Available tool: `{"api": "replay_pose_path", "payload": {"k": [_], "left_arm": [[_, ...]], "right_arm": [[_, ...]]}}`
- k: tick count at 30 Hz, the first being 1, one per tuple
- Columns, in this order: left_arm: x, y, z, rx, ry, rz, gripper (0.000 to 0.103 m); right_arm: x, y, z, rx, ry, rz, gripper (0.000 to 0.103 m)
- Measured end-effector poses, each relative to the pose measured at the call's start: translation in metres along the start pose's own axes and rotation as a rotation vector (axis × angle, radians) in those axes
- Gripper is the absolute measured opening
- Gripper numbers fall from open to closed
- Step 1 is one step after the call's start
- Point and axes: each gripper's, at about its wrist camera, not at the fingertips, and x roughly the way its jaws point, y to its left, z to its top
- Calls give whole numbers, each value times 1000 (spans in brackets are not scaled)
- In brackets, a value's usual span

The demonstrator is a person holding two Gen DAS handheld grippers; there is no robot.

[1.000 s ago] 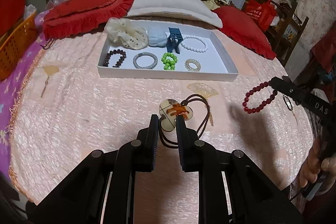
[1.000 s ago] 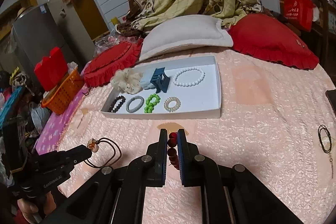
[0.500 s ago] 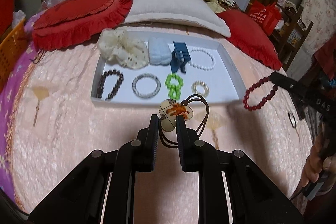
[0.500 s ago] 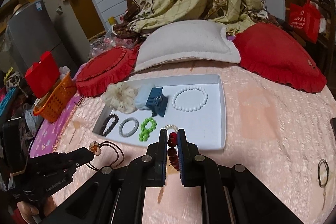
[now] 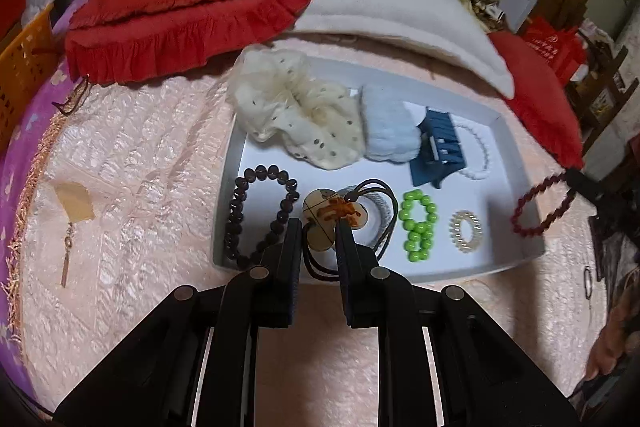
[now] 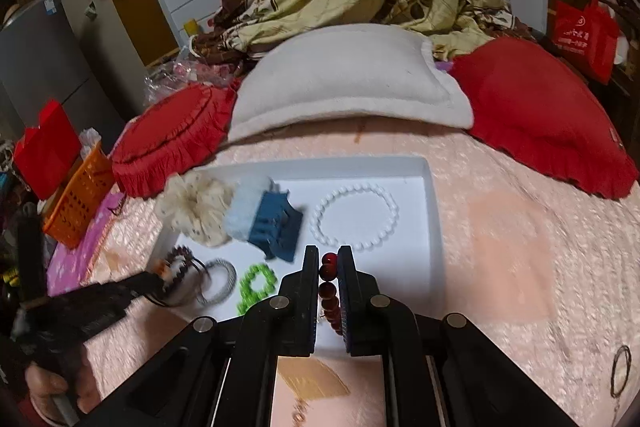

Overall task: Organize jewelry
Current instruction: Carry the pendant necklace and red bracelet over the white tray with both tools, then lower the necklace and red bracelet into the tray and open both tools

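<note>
My left gripper (image 5: 318, 227) is shut on an amber pendant with a dark cord (image 5: 332, 217), held over the front of the white tray (image 5: 516, 163), above a grey ring. My right gripper (image 6: 329, 255) is shut on a dark red bead bracelet (image 6: 329, 287), held over the tray's (image 6: 430, 211) front right part; the bracelet also shows in the left wrist view (image 5: 538, 205) at the tray's right edge. The tray holds a dark bead bracelet (image 5: 262, 211), green beads (image 5: 418, 225), a clear coil tie (image 5: 466, 231), a white bead bracelet (image 6: 356, 219), a blue claw clip (image 6: 274, 227) and scrunchies (image 5: 300, 115).
The tray lies on a pink quilted bedcover (image 5: 132, 163). Red cushions (image 6: 540, 115) and a white pillow (image 6: 344, 83) lie behind it. An orange basket (image 6: 78, 203) stands at the left. A dark hair tie (image 6: 621, 371) lies on the cover at the right, a tasselled charm (image 5: 72, 223) at the left.
Both grippers moved forward to the tray, each keeping its piece. The pendant is now over the tray's front and the red bracelet is over its right side.
</note>
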Motion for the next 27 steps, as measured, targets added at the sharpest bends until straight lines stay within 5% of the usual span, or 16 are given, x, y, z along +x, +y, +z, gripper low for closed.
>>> {"api": "replay_pose_path", "payload": {"k": [16, 27], "left_arm": [[26, -105, -3, 118, 61, -181, 15], [54, -142, -6, 174, 81, -153, 16]], "right_arm": [[49, -44, -5, 53, 103, -61, 9], [61, -64, -7, 71, 128, -81, 9]]}}
